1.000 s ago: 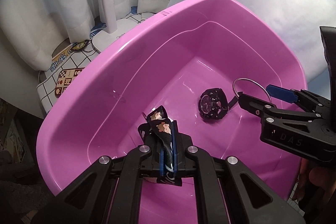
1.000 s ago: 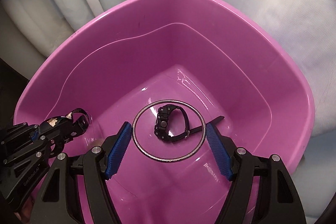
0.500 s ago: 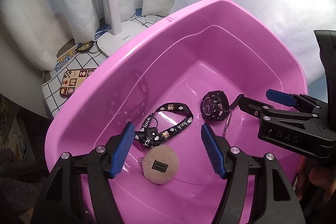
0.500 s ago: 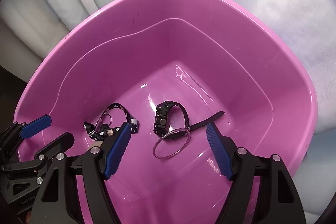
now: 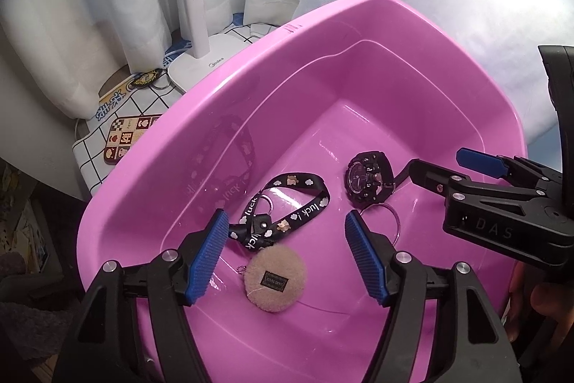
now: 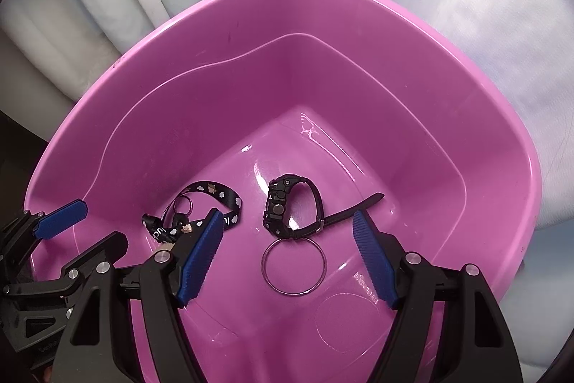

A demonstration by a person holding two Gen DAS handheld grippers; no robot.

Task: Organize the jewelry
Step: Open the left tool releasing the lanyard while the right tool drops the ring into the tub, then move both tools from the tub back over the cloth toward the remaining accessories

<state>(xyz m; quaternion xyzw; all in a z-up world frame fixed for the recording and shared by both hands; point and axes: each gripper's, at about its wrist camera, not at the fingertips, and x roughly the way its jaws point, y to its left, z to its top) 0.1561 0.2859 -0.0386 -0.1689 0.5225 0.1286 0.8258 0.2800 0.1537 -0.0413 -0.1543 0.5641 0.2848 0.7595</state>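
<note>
A pink plastic basin (image 5: pixel 323 17) fills both views. On its floor lie a black lanyard (image 5: pixel 305 207) with a beige plush disc (image 5: pixel 275 280), a black watch (image 5: pixel 367 180) and a thin silver bangle (image 5: pixel 397 221) touching the watch. My left gripper (image 5: pixel 283 257) hovers open over the lanyard and disc, nothing between its blue pads. In the right wrist view the watch (image 6: pixel 278 207), bangle (image 6: pixel 292 293) and lanyard (image 6: pixel 229 198) show again. My right gripper (image 6: pixel 287 216) hangs open above watch and bangle, holding nothing. The left gripper (image 6: pixel 102 221) appears at lower left.
Left of the basin, a white lamp base and post (image 5: pixel 201 67) stand on a checked cloth (image 5: pixel 93 146) with small printed coasters (image 5: pixel 123 135). White curtains hang behind. A hand (image 5: pixel 545 304) holds the right gripper (image 5: pixel 437 162) at the basin's right rim.
The left gripper opened and let go of the lanyard, which dropped to the basin floor with its plush disc. The bangle fell from between the right pads and now lies by the watch.
</note>
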